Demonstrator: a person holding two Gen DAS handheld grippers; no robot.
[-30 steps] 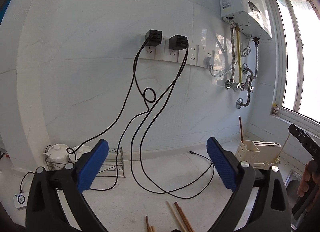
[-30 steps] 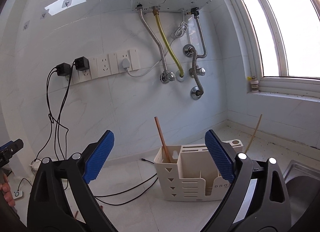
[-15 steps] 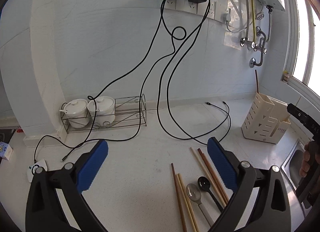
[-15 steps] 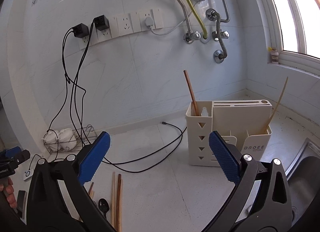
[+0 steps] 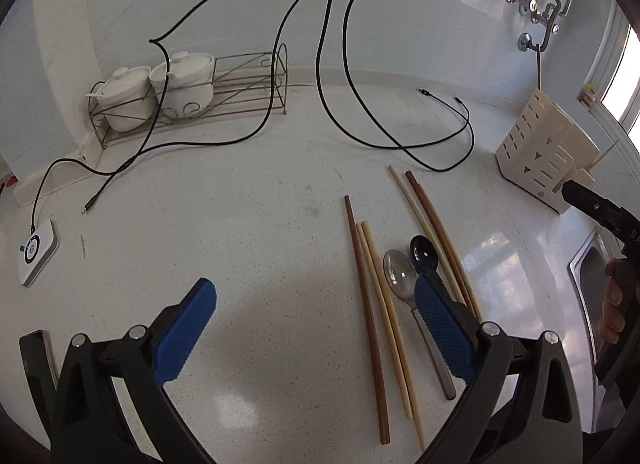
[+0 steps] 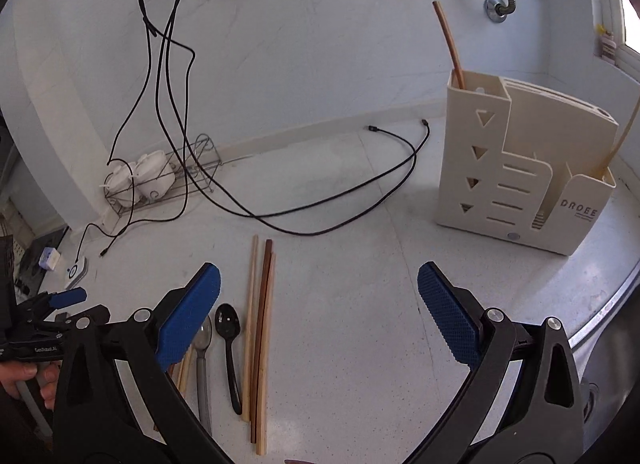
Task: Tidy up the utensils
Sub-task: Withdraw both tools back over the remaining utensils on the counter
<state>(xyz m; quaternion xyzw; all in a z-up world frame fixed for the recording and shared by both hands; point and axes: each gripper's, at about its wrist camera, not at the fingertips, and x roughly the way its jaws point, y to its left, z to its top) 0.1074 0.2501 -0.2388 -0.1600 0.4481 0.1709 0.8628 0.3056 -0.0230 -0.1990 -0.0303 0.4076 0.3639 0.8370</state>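
Observation:
Several wooden chopsticks (image 5: 370,304) lie side by side on the white counter, with a grey metal spoon (image 5: 400,276) and a black spoon (image 5: 423,254) between them. They also show in the right wrist view: chopsticks (image 6: 260,328), black spoon (image 6: 229,328), grey spoon (image 6: 203,348). A cream utensil holder (image 6: 520,176) stands at the right, holding a brown chopstick (image 6: 450,44) and a pale one (image 6: 620,140). My left gripper (image 5: 316,328) is open above the counter, left of the utensils. My right gripper (image 6: 320,316) is open above the chopsticks.
Black cables (image 5: 360,120) loop across the counter from wall sockets. A wire rack (image 5: 224,84) with two white lidded pots (image 5: 160,84) stands at the back left. A small white device (image 5: 36,250) lies at the left. A steel sink edge (image 6: 600,328) is at the right.
Both grippers have tilted down from the wall toward the counter. The chopsticks and spoons have come into fuller view, closer to both grippers. Both stay open.

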